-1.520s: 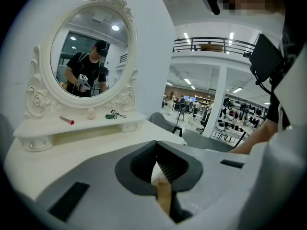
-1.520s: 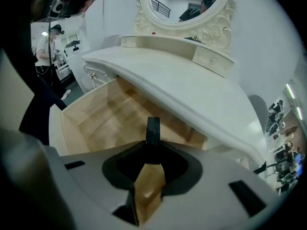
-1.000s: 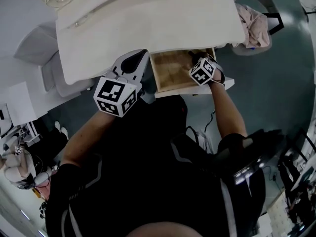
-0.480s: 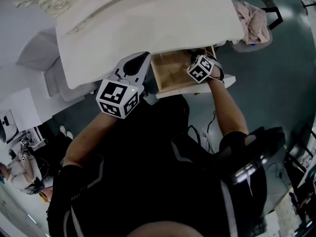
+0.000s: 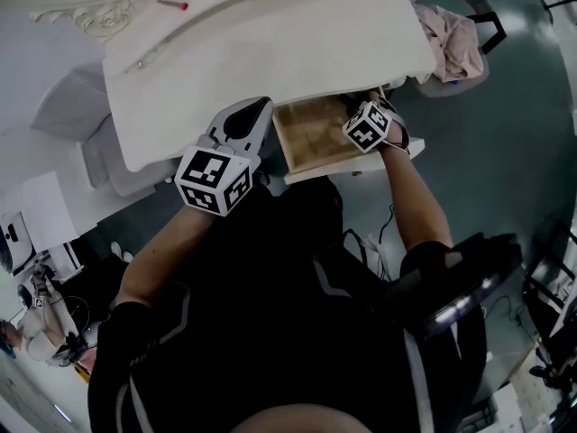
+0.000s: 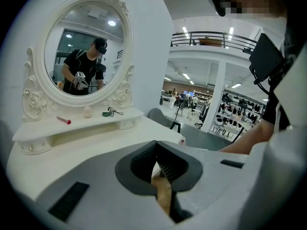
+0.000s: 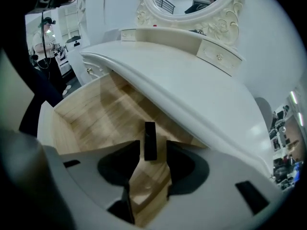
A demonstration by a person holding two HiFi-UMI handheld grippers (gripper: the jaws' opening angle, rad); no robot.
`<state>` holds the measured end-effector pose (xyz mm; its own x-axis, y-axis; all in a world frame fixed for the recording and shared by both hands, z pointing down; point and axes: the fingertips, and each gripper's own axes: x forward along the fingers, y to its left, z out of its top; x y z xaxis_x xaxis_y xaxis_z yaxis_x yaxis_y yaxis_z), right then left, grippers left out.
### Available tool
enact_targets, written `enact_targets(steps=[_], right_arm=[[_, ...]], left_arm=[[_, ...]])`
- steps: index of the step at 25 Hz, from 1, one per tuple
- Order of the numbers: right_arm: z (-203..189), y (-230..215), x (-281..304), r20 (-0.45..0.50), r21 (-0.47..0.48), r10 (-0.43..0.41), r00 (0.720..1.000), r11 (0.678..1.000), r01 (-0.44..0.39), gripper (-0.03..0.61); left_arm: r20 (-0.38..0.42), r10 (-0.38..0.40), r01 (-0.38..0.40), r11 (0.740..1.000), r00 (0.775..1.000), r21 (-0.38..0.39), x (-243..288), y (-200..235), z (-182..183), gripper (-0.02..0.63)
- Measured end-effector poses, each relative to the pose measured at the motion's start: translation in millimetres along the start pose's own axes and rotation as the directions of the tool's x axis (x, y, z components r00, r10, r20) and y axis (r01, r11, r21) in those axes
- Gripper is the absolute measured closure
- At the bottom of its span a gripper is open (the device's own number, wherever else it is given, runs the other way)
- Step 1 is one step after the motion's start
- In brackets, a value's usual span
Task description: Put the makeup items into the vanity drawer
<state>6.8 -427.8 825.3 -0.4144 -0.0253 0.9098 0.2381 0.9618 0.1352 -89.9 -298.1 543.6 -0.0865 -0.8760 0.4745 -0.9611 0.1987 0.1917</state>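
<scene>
Right gripper (image 7: 153, 147) just spread; black stick (image 7: 149, 133) lies between its jaws in drawer (image 7: 91, 114), lower centre. Left gripper (image 6: 157, 145) pressed together, empty. Next: pull out, fetch another item.

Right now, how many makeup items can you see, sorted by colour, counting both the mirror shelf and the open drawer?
Red: 1, the red stick on the mirror shelf
Pale: 1, the pale item on that shelf
Green: 1, the green item with a black cord, on that shelf
Black: 1, the black stick in the drawer
Total: 4
</scene>
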Motion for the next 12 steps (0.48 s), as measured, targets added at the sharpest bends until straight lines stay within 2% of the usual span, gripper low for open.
enact_targets(steps=[7, 12], right_arm=[[0, -2, -38, 0.02, 0.053, -0.035, 0.999, 0.998, 0.034, 0.385], [13, -16, -82, 0.089, 0.181, -0.11, 0.99, 0.979, 0.092, 0.394]], left_arm=[[0.014, -0.064, 0.063, 0.998, 0.998, 0.026, 1, -14, 17, 0.612], [0.023, -0.141, 0.139, 0.988, 0.99, 0.065, 8, -15, 35, 0.612]])
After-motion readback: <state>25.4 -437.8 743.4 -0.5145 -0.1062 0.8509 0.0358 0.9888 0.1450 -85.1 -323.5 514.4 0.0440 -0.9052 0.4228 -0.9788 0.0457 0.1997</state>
